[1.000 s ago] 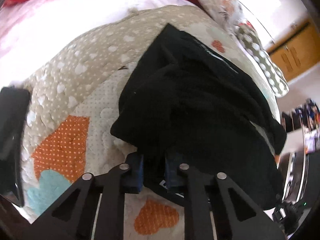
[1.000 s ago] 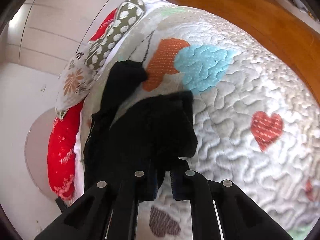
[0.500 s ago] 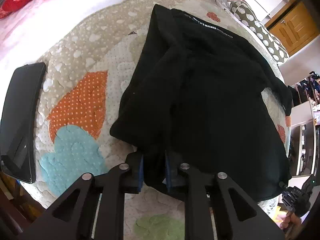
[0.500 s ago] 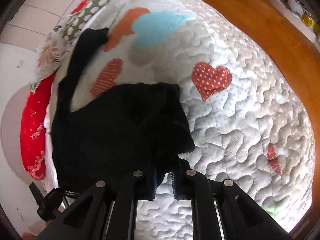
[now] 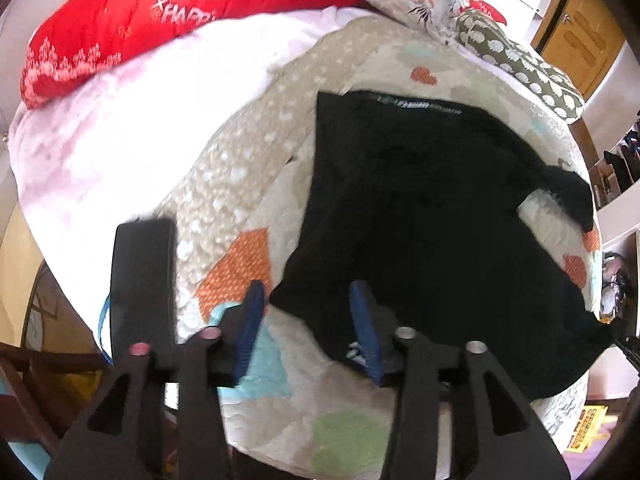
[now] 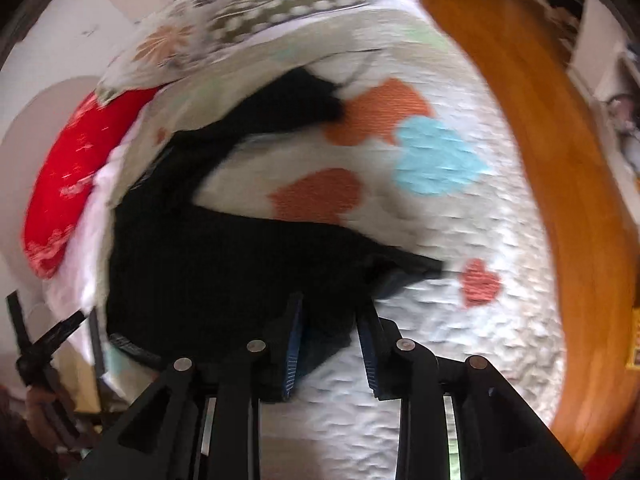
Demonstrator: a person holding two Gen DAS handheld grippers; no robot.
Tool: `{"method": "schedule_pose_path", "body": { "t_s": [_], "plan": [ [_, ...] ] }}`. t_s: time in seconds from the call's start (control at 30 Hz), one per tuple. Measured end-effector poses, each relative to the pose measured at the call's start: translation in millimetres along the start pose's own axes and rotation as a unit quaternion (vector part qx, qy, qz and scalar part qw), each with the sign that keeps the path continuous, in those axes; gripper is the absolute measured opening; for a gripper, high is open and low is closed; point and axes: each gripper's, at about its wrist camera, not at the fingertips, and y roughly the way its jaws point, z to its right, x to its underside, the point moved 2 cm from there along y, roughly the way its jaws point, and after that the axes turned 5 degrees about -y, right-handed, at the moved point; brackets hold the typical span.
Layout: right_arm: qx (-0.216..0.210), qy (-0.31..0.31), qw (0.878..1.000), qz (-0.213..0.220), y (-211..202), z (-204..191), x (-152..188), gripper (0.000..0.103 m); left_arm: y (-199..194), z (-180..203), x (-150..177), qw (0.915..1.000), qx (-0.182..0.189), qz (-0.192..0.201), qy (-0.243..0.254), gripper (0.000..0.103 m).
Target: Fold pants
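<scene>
pants (image 5: 432, 216) | spread black on quilt (image 5: 248, 152) | left gripper (image 5: 308, 320) released, right gripper (image 6: 330, 332) released | regrasp corner at 6 o'clock, pinch both layers, fold toward 12 o'clock

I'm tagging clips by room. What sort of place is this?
Most likely a bedroom: black pants lie on a heart-patterned quilt on a bed, with a red pillow at its head.
</scene>
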Motion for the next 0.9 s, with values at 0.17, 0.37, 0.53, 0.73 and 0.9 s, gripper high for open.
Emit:
{"method": "schedule_pose_path", "body": {
  "t_s": [0.17, 0.37, 0.53, 0.73, 0.9],
  "plan": [
    [0.038, -0.021, 0.999, 0.022, 2, -8, -17, 0.039, 25, 33, -10, 0.9993, 0.033, 0.003, 0.014, 0.068],
    [0.015, 0.035, 0.999, -0.037, 69, -16, 3, 0.039, 83, 43, -7, 0.9956, 0.054, -0.043, 0.063, 0.068],
    [0.021, 0.038, 0.995, -0.086, 101, -14, 13, 0.043, 100, 40, -11, 0.9953, 0.056, -0.038, 0.070, 0.078],
    [-0.008, -0.018, 0.999, -0.036, 72, -39, -57, 0.050, 83, 46, -34, 0.9935, 0.077, -0.025, 0.081, 0.078],
    [-0.030, -0.126, 0.991, 0.019, 80, -76, -141, 0.066, 83, 55, -98, 0.9863, 0.097, 0.011, 0.133, 0.083]
  ]
}}
